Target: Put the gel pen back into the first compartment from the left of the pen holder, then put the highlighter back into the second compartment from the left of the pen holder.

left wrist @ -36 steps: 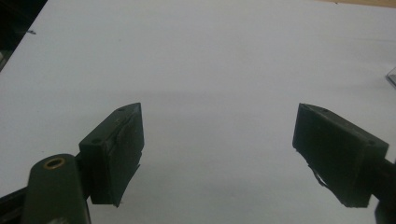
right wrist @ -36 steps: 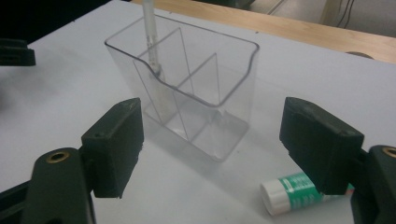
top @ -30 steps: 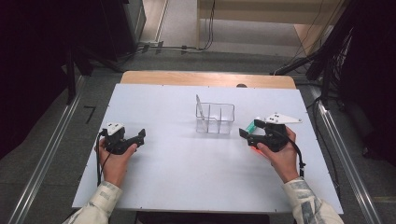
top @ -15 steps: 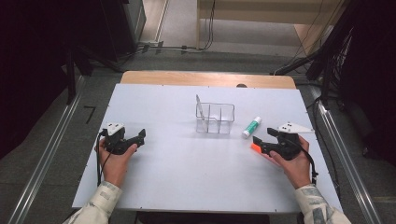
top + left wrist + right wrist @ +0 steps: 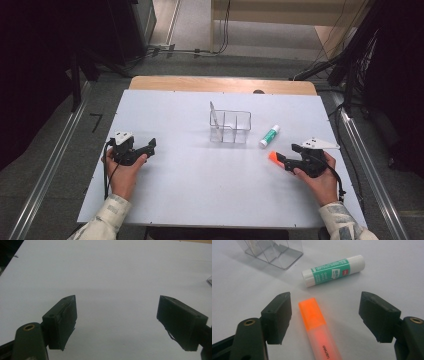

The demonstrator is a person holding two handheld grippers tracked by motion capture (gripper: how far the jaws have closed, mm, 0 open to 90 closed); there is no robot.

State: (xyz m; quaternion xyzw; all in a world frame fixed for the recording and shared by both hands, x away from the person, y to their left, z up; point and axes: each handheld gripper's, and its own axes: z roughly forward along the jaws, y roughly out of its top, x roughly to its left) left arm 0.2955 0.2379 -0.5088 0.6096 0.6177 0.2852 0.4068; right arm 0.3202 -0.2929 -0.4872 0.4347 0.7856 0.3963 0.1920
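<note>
Both tongs stand released: right gripper (image 5: 325, 320) straddles the orange highlighter (image 5: 318, 325) lying on the white table (image 5: 200, 190) near a glue stick (image 5: 333, 270), and should centre, lower, then squeeze; left gripper (image 5: 117, 322) idles.

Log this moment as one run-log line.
left tongs: open, idle on table | right tongs: open, astride orange highlighter, not gripping | glue stick: lying beyond | clear organizer: upright
</note>
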